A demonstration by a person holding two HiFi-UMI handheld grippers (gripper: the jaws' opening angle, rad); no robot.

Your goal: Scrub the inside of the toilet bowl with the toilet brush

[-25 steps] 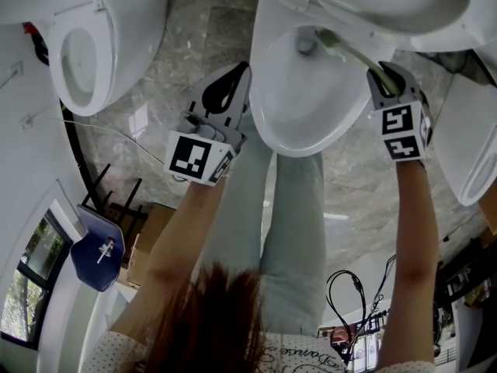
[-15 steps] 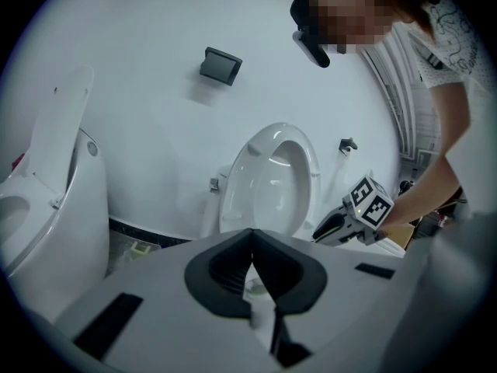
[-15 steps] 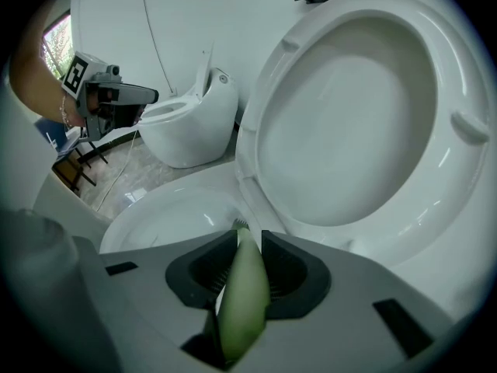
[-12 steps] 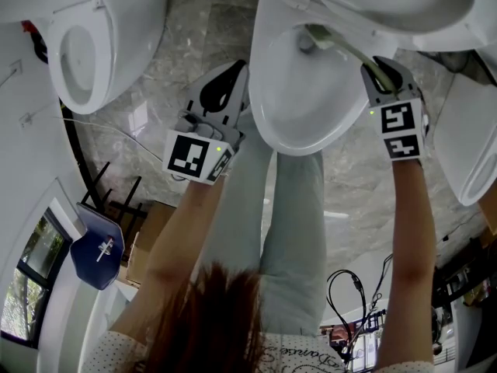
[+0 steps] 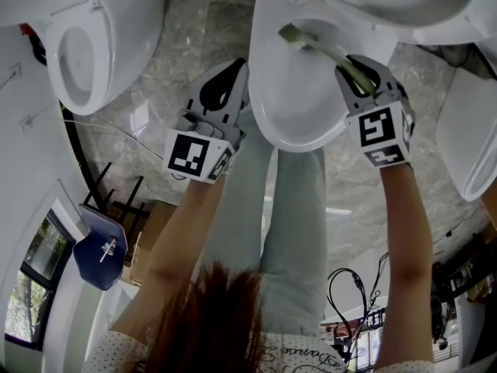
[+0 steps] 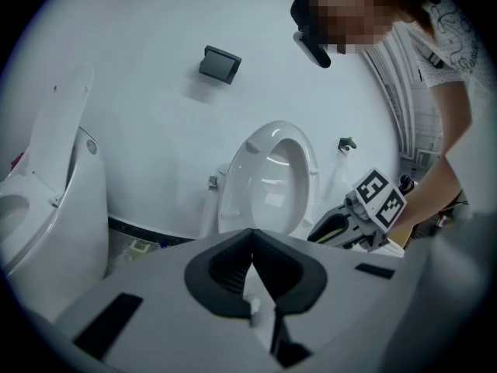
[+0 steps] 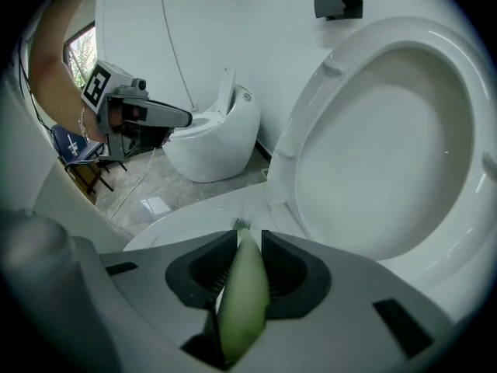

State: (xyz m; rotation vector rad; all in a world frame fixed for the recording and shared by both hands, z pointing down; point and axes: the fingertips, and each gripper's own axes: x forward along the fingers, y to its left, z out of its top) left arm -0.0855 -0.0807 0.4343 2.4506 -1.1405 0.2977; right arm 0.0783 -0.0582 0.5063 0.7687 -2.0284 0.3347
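Fingers (image 7: 289,269) of the right gripper (image 5: 356,72) are pressed narrowly against both sides of the toilet brush (image 5: 326,50), clamping its pale green handle, which fills the slot between the dark pads in the right gripper view. From there the handle slants away into the toilet bowl (image 5: 299,111), and the bristled head sits deep at the far side of the bowl, just under the raised seat (image 7: 388,130); whether the bristles actually touch the porcelain cannot be told. The bowl is white and stands directly in front of the person, whose trouser legs (image 5: 289,208) show below its front rim in the head view. The left gripper (image 5: 235,76) is held outside the bowl, just beside its left rim, with its two jaws brought together and nothing between them, as the left gripper view shows plainly. Beyond it lies a grey marbled floor (image 5: 194,41), and a second toilet (image 5: 93,45) stands well apart at the person's left. Part of a third white fixture (image 5: 468,150) shows at the right edge. A small black box (image 7: 336,1) is fixed high on the white wall.
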